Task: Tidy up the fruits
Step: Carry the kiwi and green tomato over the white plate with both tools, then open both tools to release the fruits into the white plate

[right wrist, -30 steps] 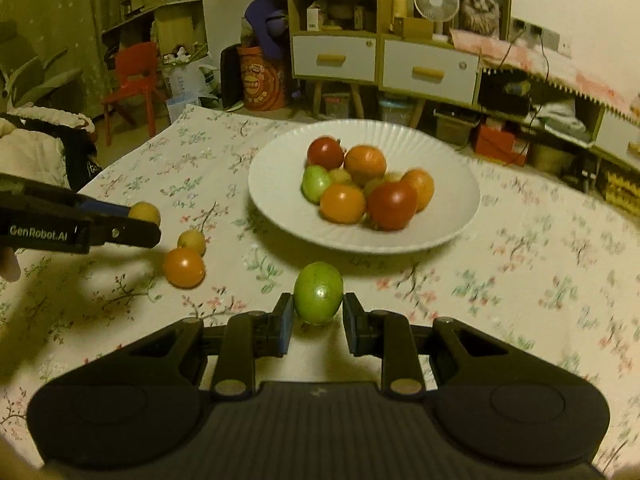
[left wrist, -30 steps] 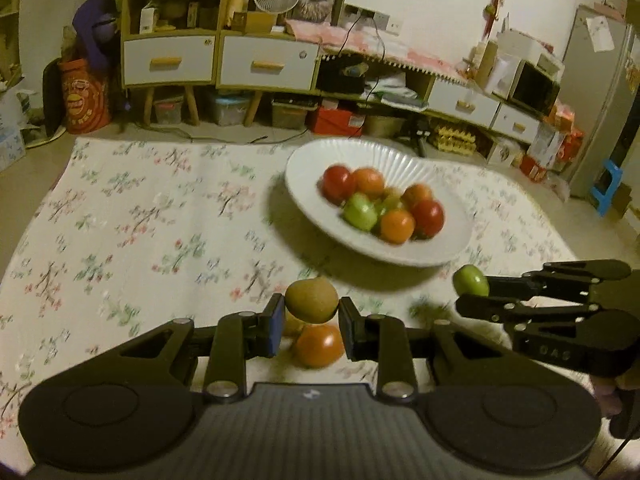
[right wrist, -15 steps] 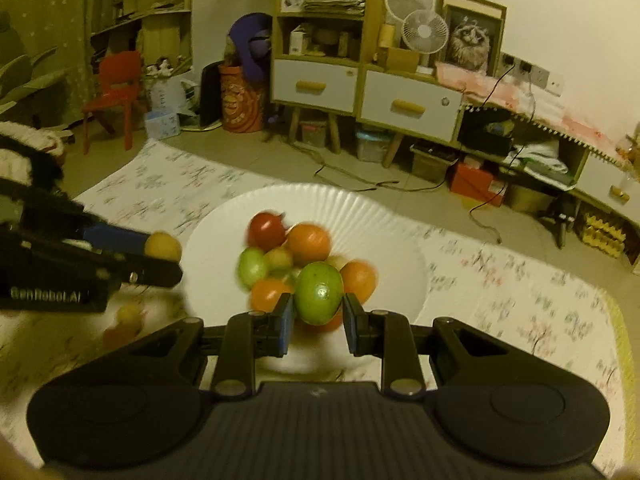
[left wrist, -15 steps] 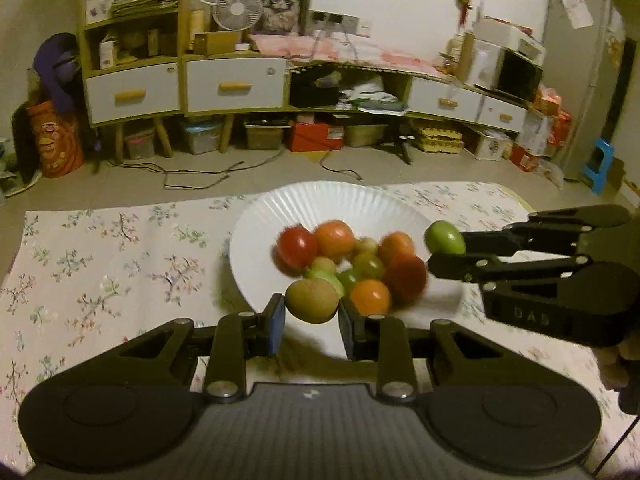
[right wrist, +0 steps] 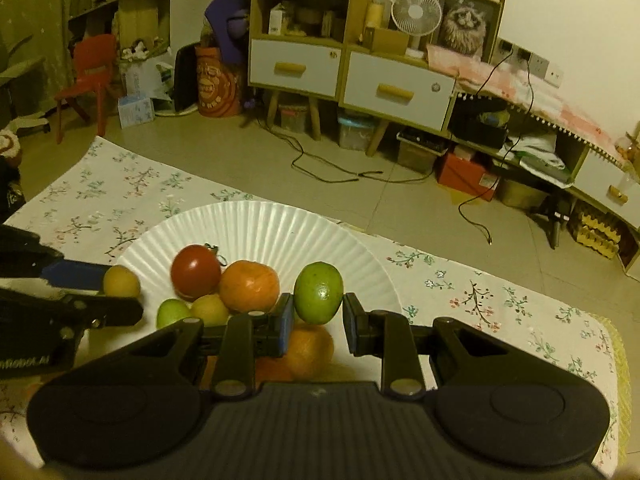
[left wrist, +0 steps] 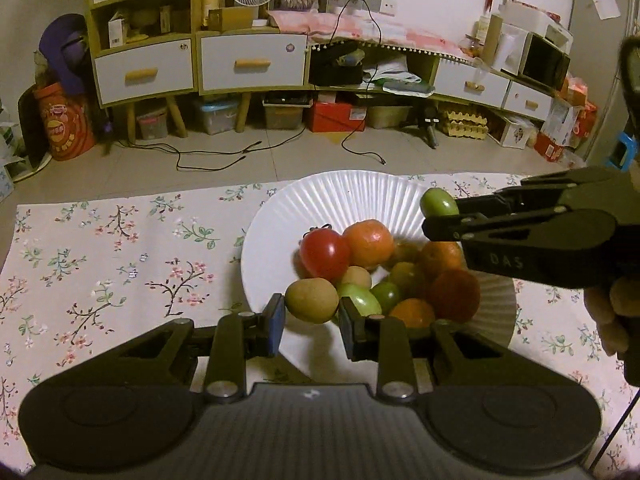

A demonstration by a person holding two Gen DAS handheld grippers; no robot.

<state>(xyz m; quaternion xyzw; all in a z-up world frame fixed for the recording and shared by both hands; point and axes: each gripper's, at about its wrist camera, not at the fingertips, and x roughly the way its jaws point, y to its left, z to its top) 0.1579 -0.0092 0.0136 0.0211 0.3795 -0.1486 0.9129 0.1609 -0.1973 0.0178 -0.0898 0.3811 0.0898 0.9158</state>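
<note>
White ribbed plate (left wrist: 320, 196) holds a heap of red, orange and green fruits, lying directly below and ahead of both tools. Left gripper (left wrist: 312, 316) pinches a yellow-brown fruit (left wrist: 311, 300) over the plate's near-left edge. Right gripper (right wrist: 318, 314) pinches a green fruit (right wrist: 318, 293) above the right side of the heap. Both fruits hang clear of the pile; judged next: lower, release. Floral cloth (left wrist: 100, 260) underneath.
</note>
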